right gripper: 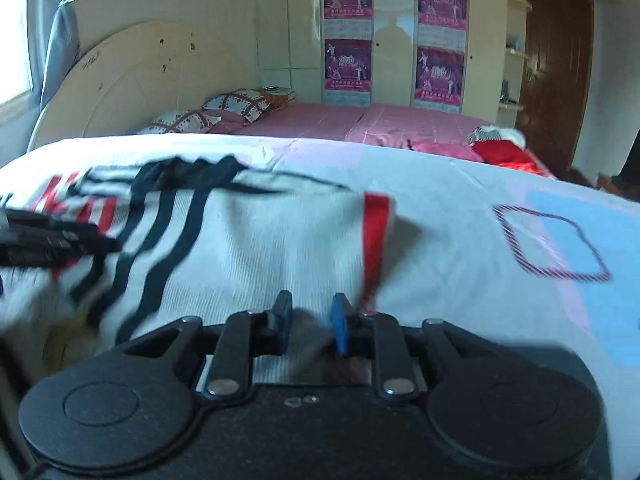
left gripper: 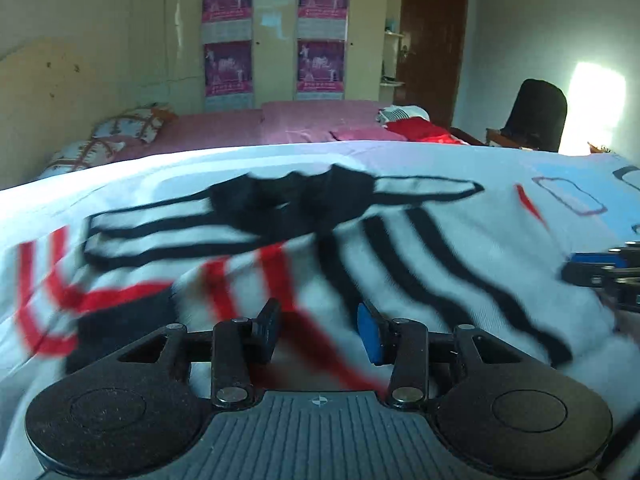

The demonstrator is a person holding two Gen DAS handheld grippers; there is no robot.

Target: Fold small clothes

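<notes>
Mid-fold: the white shirt (left gripper: 400, 264) with black and red stripes fills mid-frame on the bed (right gripper: 460, 208); my left claw (left gripper: 318, 330) stands apart over cloth, right claw (right gripper: 308, 322) nips its hem. Next, I judge, carry the edge across. Wardrobe posters (right gripper: 347, 28) unreadable
</notes>
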